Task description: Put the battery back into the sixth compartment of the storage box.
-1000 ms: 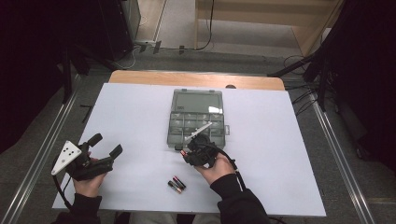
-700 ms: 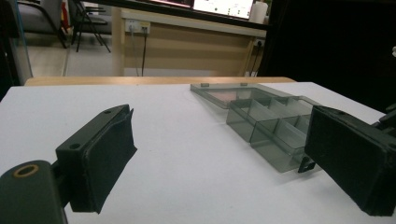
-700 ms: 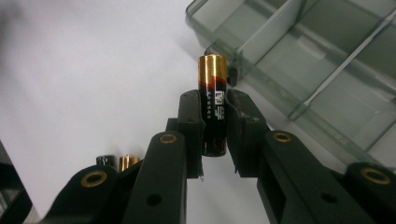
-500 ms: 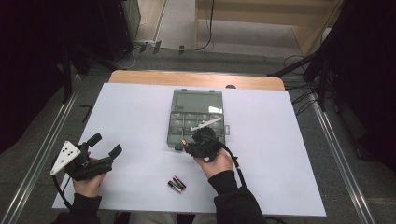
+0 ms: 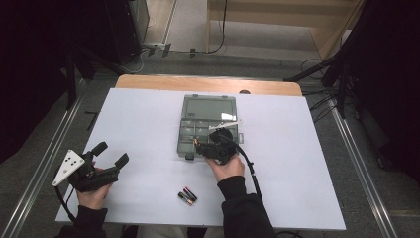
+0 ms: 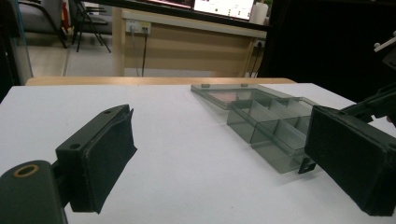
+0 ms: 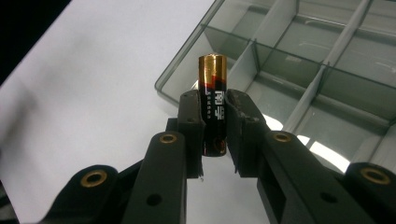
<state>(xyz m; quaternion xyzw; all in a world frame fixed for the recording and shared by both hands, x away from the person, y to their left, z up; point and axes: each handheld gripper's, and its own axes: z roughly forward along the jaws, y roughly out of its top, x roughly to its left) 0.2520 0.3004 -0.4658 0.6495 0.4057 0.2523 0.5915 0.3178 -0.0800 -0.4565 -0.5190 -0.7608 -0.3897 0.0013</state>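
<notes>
Clamped across its middle by the right gripper (image 7: pixel 214 135), a battery (image 7: pixel 213 100) is held upright at the near corner of the compartment box (image 5: pixel 190 131). Being small, rigid and smooth-cased, it is judged light but apt to slip or swivel, so a mid-body grip is best kept. The left gripper (image 6: pixel 224 154) is held with its jaws wide apart and nothing between them, on the white table (image 5: pixel 143 124).

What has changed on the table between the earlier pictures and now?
The right gripper, shut on a battery, moved from the box's near edge out over the compartment box. The left gripper and the two batteries on the table stayed in place.
</notes>
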